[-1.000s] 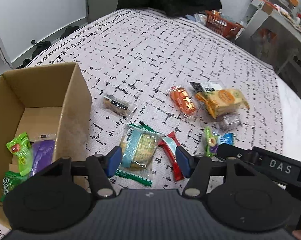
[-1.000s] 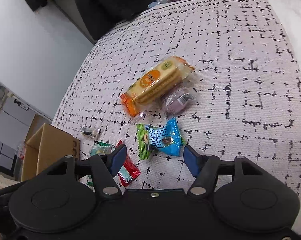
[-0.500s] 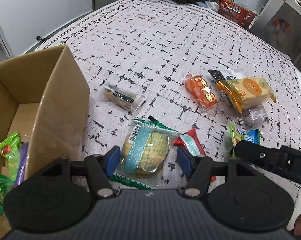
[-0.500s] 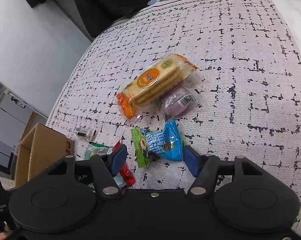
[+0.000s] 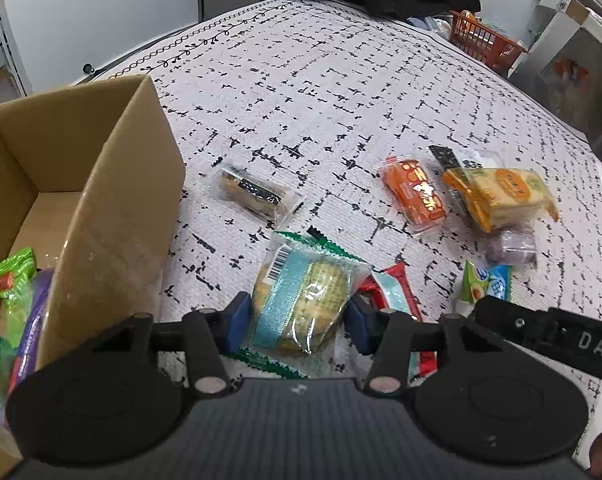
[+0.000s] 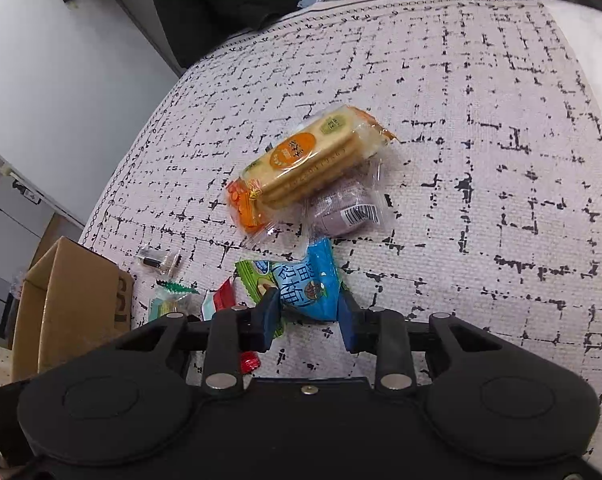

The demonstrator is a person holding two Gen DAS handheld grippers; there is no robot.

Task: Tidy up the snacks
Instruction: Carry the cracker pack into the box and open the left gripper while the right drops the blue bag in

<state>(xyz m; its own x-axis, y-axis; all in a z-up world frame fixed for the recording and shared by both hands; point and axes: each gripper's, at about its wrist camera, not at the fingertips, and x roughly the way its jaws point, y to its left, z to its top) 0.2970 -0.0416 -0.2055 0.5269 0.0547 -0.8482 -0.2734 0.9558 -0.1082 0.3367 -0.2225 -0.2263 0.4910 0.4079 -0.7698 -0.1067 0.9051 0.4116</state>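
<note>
On the patterned bedspread, my left gripper [image 5: 297,328] is closing around a round cracker packet with a teal band [image 5: 301,300], and both pads touch its wrapper. My right gripper [image 6: 307,314] is closing too, its pads pinching a blue snack packet [image 6: 309,284] that lies on a green one [image 6: 253,280]. An open cardboard box [image 5: 113,216] stands just left of the left gripper. It holds green and purple packets [image 5: 11,280].
Loose on the spread lie a brown bar in clear wrap [image 5: 257,194], an orange packet [image 5: 415,194], a yellow cracker pack [image 6: 313,156], a purple cake [image 6: 345,210] and a red packet [image 5: 389,288]. An orange basket [image 5: 485,44] and dark cloth sit at the far edge.
The left gripper sank onto the cracker packet and its jaws narrowed around it. The right gripper's jaws came together on the blue packet.
</note>
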